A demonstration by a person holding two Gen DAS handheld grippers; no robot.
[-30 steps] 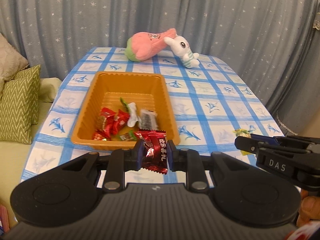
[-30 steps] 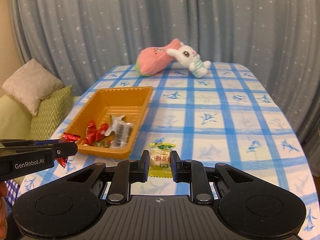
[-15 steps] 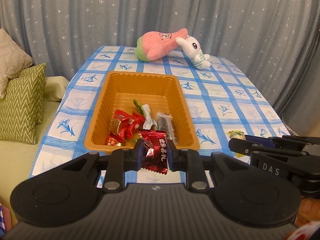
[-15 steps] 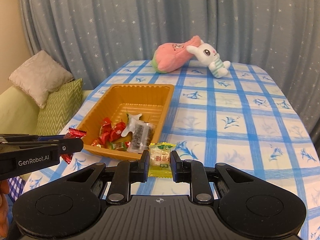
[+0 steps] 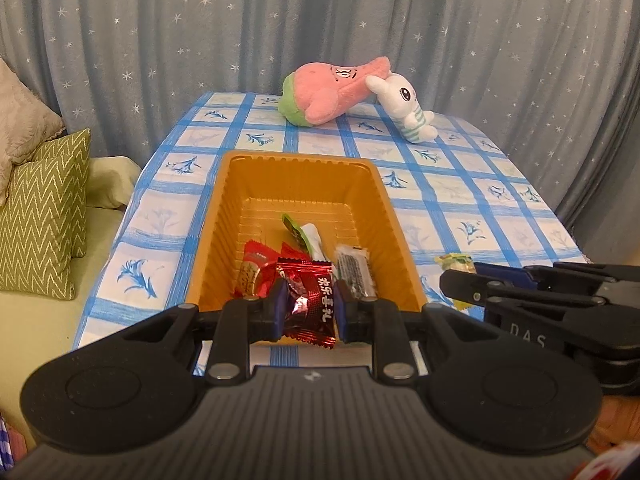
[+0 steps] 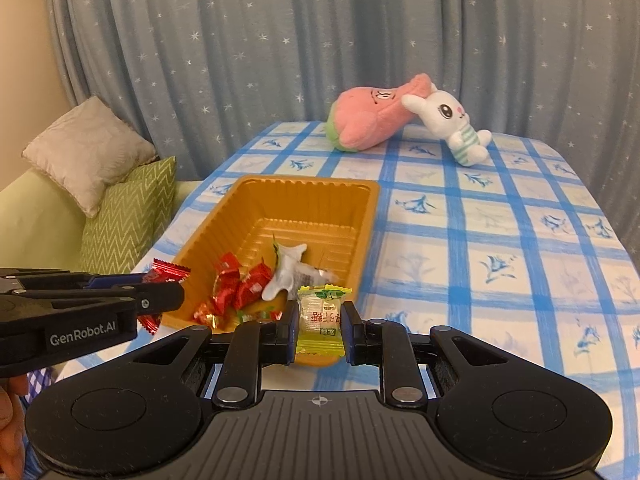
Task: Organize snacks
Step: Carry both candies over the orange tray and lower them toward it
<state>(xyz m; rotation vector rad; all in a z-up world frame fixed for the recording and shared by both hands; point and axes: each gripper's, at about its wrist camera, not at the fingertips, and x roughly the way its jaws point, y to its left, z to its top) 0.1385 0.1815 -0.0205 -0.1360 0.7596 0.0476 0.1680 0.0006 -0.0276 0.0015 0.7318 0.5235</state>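
Over the last second both grippers have carried their loads in toward the orange tray (image 5: 304, 164), which now sits almost straight ahead of each camera instead of off to one side. The left gripper (image 5: 307, 312) is clamped on a red foil candy (image 5: 308, 304), its fingers narrowed onto the wrapper, held just above the tray's near rim. The right gripper (image 6: 320, 330) pinches a yellow-green candy (image 6: 321, 318) the same way, at the near right corner of the tray, where a second ago that candy was beside the tray over the tablecloth (image 6: 500, 220). Inside the tray lie several red sweets (image 6: 240, 292) and a white and dark packet (image 6: 292, 274). Judging from this, both pieces are nearly in place for release; a little more forward travel should clear the rim before the fingers open
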